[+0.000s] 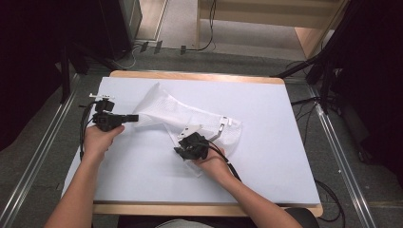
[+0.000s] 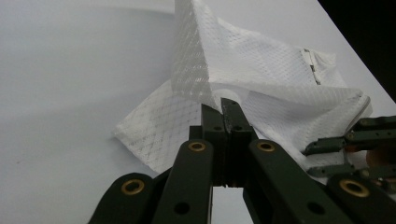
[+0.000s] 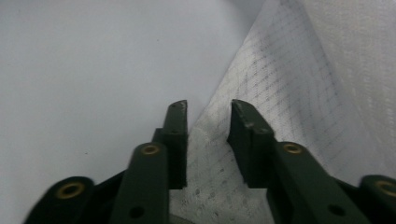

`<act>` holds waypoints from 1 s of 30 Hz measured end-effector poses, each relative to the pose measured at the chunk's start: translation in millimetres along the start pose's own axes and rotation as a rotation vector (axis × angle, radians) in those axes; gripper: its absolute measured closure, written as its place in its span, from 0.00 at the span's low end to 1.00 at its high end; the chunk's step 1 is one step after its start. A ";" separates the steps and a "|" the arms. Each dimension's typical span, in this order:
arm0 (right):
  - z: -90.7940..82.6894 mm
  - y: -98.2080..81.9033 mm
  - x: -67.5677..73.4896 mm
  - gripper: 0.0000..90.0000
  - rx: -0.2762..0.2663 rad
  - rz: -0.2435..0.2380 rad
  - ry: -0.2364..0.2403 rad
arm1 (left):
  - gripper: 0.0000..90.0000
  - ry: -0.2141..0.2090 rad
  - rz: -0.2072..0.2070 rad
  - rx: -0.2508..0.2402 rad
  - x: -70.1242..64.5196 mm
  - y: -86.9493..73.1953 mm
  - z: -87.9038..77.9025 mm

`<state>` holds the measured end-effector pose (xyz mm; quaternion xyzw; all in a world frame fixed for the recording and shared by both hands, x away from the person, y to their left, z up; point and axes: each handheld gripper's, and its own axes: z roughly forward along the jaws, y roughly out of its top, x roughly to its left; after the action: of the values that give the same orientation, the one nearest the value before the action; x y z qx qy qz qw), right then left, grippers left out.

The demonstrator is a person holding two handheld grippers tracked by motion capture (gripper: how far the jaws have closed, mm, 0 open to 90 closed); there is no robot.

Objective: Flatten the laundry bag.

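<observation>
Both grippers work the white mesh bag point(image 1: 190, 118) lying mid-table: the left gripper point(image 2: 223, 108) pinches a fold at nine o'clock, while the right gripper point(image 3: 208, 122), jaws parted astride an edge at six o'clock, should close squarely before any pull

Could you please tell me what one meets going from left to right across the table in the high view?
Left tool, shut on an edge of the cloth → white mesh cloth → right tool, jaws slightly apart over the cloth's near edge → bare white table surface.
</observation>
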<state>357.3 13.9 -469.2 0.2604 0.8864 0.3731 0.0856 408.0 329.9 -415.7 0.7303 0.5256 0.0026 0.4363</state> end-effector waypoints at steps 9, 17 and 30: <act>-9.4 4.3 -9.1 1.00 0.058 0.067 0.100 | 1.00 0.026 0.026 -0.014 -3.7 8.3 -8.1; -55.1 -4.3 1.2 1.00 0.042 0.076 0.266 | 1.00 0.074 0.015 -0.023 3.2 14.3 -10.0; -77.0 -16.4 -32.9 0.82 -0.043 0.081 0.177 | 0.62 0.102 -0.009 -0.019 5.6 0.8 -17.5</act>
<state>352.2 -60.5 -427.7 0.2602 0.8710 0.4167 -0.0027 403.0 345.2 -406.9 0.7227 0.5504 0.0431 0.4158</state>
